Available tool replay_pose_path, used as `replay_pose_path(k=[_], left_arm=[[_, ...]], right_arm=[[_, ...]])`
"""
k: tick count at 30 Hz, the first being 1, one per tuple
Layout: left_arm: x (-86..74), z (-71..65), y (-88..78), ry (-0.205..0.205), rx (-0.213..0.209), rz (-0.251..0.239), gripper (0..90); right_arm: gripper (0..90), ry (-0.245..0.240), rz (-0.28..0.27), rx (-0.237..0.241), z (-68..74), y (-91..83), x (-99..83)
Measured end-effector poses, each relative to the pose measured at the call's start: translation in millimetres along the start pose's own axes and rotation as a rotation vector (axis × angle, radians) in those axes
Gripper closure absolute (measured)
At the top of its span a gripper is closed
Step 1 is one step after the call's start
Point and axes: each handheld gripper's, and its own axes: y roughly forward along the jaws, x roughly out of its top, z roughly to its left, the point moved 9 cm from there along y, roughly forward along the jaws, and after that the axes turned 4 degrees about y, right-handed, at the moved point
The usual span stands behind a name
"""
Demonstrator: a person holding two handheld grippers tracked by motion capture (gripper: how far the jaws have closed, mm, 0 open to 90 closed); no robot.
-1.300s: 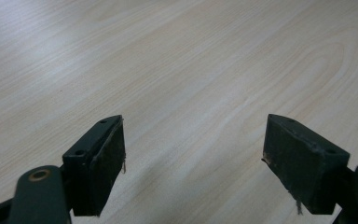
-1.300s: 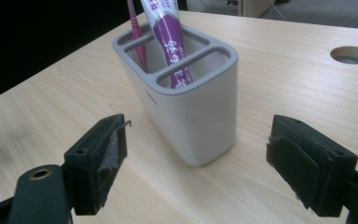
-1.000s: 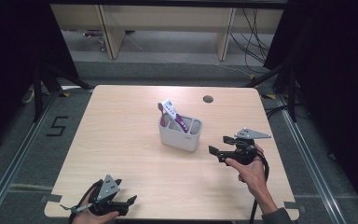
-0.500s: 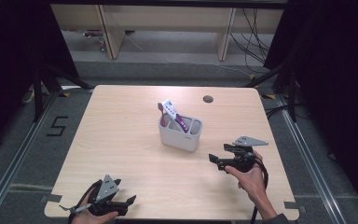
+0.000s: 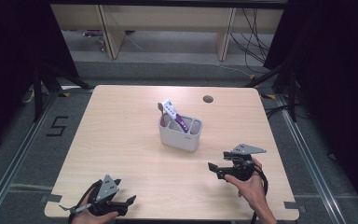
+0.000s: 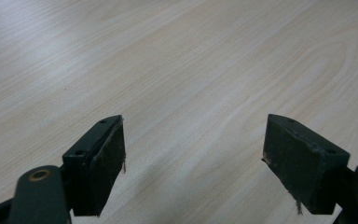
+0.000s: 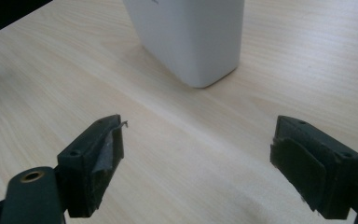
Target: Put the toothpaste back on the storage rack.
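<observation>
A white plastic holder (image 5: pixel 180 134) with smooth sides and round corners stands upright near the middle of the table (image 5: pixel 121 121). The table top is pale wood with fine lines running along it. A purple and white toothbrush (image 5: pixel 175 116) leans inside the holder, its head sticking up over the rim at the back left. In the right gripper view, the holder (image 7: pixel 191 37) looks plain and shiny, with a soft shadow under it. A small dark round hole (image 5: pixel 208 99) sits in the table near the far edge.

Nothing lies between the holder and the grippers, just bare wood.

The right gripper (image 5: pixel 213 168) is near the front right of the table, a little way from the holder, pointing left. A hand (image 5: pixel 249 186) holds it from below. Its black jaws are spread wide with nothing in them. The left gripper (image 5: pixel 131 200) rests low at the front left edge, well apart from the holder. Its jaws are spread wide too, with only wood between them.
</observation>
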Motion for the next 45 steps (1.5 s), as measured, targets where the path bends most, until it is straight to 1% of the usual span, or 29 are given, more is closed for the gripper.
replay_pose_path(k=[1,2,4,5,6,7,8,9,12,15,18,19,20,21,22,23,25,26,27,28,29,33,35,36,38,40,41,44,45], left_arm=[[0.1,0.0,-0.2,0.001,0.002,-0.001,20.2],[0.0,0.1,-0.4,0.002,0.002,-0.001,20.2],[-0.1,0.1,-0.4,0.002,0.002,0.000,20.2],[-0.1,0.1,-0.3,0.001,0.002,0.000,20.2],[-0.2,0.1,-0.3,0.001,0.001,0.001,20.2],[-0.3,0.2,-0.2,0.002,-0.002,0.003,20.2],[-0.4,0.2,-0.3,0.002,-0.001,0.003,20.2],[-0.3,0.2,-0.3,0.002,-0.001,0.003,20.3],[-0.5,0.9,-0.3,0.000,0.007,0.002,20.2],[-0.5,0.7,-0.2,-0.002,0.002,0.002,20.2],[-0.5,1.0,-0.4,-0.001,0.007,0.001,20.2],[-0.5,0.6,-0.4,-0.002,0.004,0.001,20.2],[-0.6,0.7,-0.2,-0.002,0.003,0.002,20.2],[-0.7,0.9,-0.2,0.000,0.003,0.003,20.2],[-0.8,1.5,-0.3,0.001,0.009,0.004,20.2],[-0.5,0.9,-0.5,-0.002,0.007,0.000,20.3],[-0.5,0.7,-0.4,-0.005,0.005,0.000,20.3],[-0.6,0.9,-0.3,-0.005,0.007,0.000,20.2],[-0.8,1.0,-0.3,-0.003,0.003,0.003,20.3],[-0.9,1.1,-0.2,-0.003,0.004,0.003,20.2],[-0.9,1.2,-0.2,-0.003,0.005,0.003,20.3],[-1.2,1.2,-1.2,-0.002,0.005,0.011,20.2],[-0.8,1.1,-0.6,-0.003,0.007,0.002,20.2],[-0.8,0.9,-0.7,-0.005,0.006,0.002,20.2],[-0.5,0.8,-0.7,-0.007,0.007,0.000,20.2],[-0.2,0.8,-0.5,-0.002,0.002,-0.006,20.2],[-0.6,1.0,-1.2,-0.001,0.005,0.002,20.2],[-0.6,1.2,-1.2,-0.001,0.007,0.002,20.2],[-0.2,1.1,-0.6,-0.001,0.003,-0.005,20.2]], right_arm=[[17.5,0.000,0.000,0.000,0.0,0.0,0.0],[17.5,0.035,0.004,0.010,3.8,0.3,-2.0],[17.5,0.028,0.004,0.006,3.9,-0.9,-4.1],[17.3,-0.001,0.007,-0.006,1.5,-0.5,-5.3],[17.2,0.027,0.012,0.011,5.3,-1.7,-6.7],[17.2,-0.001,0.008,0.013,3.5,-1.6,-6.7],[17.2,0.058,0.024,0.007,7.3,-4.0,-9.6],[17.1,-0.005,0.007,0.001,2.8,-3.8,-8.2],[17.0,0.047,0.015,0.019,7.1,-5.4,-12.6],[16.9,0.018,0.015,0.016,4.7,-7.7,-14.9],[16.7,0.042,0.011,-0.002,4.2,-8.5,-18.1],[16.6,0.058,0.027,0.014,6.9,-9.8,-20.7],[16.6,0.026,0.021,0.023,5.4,-10.0,-20.8],[16.5,0.049,0.018,0.015,6.7,-10.0,-22.4],[16.5,0.024,0.023,0.012,4.9,-10.9,-22.9],[16.5,0.070,0.025,0.026,9.6,-12.8,-24.5],[16.5,0.022,0.016,0.014,6.0,-14.1,-24.4],[16.4,0.070,0.024,0.027,10.9,-14.7,-26.7],[16.4,0.042,0.025,0.016,7.8,-14.5,-27.2],[16.4,0.064,0.034,0.017,10.7,-17.3,-28.9],[16.4,0.031,0.016,0.025,9.2,-16.9,-28.2],[16.3,0.028,0.010,0.047,10.9,-18.4,-30.7],[16.0,0.040,0.009,0.025,9.6,-19.1,-32.5],[15.9,0.022,0.006,0.027,9.1,-20.8,-32.9],[15.9,0.031,0.013,0.050,10.7,-21.3,-35.2],[15.9,0.056,0.015,0.041,11.6,-23.8,-38.0],[15.9,0.041,0.012,0.037,9.8,-24.1,-38.1],[15.9,0.058,0.025,0.033,9.8,-26.8,-42.4],[15.9,0.035,0.020,0.026,7.4,-26.7,-43.1]])
